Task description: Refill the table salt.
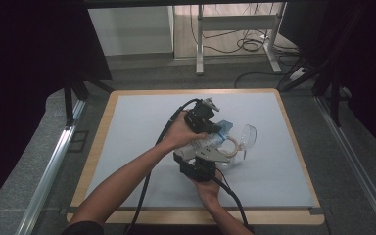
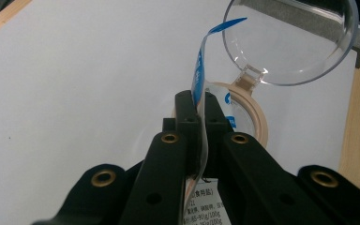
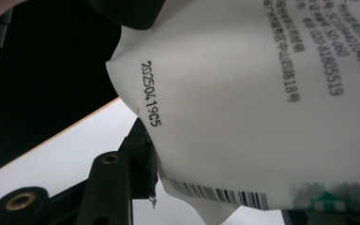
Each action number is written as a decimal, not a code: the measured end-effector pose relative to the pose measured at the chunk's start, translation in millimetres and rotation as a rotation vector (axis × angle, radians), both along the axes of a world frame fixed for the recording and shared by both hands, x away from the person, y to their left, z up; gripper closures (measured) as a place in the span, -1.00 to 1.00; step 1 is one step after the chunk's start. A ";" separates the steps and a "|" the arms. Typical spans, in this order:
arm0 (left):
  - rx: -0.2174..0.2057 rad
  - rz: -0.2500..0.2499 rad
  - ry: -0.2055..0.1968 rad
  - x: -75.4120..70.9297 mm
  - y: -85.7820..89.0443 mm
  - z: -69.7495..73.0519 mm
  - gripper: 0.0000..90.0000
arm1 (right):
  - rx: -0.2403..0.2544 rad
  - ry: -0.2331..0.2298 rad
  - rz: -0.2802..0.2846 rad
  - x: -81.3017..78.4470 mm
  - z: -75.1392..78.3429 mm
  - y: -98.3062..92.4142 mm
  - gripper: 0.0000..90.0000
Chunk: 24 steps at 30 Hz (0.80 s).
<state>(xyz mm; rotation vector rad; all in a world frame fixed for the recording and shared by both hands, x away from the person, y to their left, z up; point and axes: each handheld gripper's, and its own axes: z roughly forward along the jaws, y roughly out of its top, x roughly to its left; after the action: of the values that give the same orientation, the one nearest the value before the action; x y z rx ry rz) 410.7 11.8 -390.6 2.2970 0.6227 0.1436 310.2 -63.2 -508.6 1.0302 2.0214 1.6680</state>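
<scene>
We see a soft white bag [image 1: 206, 143] of what its label suggests is salt, held over a round jar [image 1: 231, 148] with a tan rim and a clear hinged lid [image 1: 247, 136] standing open, near the middle of the desk [image 1: 142, 132].

Left gripper [image 2: 198, 110]: jaws fully closed on the thin upper edge of the bag, blue-printed film pinched flat between them, directly above the jar mouth. Right gripper [image 3: 143, 154]: jaws about halfway open around the lower body of the bag; one jaw presses the white film near the date stamp and barcode, the other is hidden at the frame corner.

Handling, our judgement: the film is limp and slick, the contents loose, so the bag sags and folds wherever it is unsupported. The sealed top edge is the firm place to pinch; the bulging lower half needs a wide, gentle clasp. The jar looks light and could tip if nudged; its lid looks brittle.

Surface: pale grey mat on a wood-edged desk, flat, matte. Room: dark curtains at both sides, grey carpet, another desk frame and loose cables beyond.
</scene>
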 end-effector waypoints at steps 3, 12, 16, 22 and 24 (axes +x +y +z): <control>-0.003 0.002 0.002 0.6 1.8 -0.3 0.99 | -0.004 -0.001 0.004 0.2 -1.2 -0.2 0.18; -0.005 -0.015 0.009 0.6 5.1 2.2 0.99 | -0.039 -0.029 0.043 -3.3 -4.9 -9.0 0.20; -0.014 -0.019 0.015 0.2 7.1 3.3 0.99 | -0.046 -0.043 0.069 -5.5 -5.1 -13.2 0.20; -0.022 -0.039 0.019 2.1 8.6 4.6 0.99 | -0.036 -0.053 0.096 -7.9 -4.1 -18.2 0.20; -0.026 -0.047 0.022 2.8 8.7 4.4 0.99 | -0.032 -0.053 0.103 -8.4 -3.7 -19.4 0.21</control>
<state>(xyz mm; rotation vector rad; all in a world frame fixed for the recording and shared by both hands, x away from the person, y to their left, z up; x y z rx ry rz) 413.5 20.4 -386.2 2.2890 0.5781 0.0877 301.8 -82.6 -512.4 0.8758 2.0913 1.6895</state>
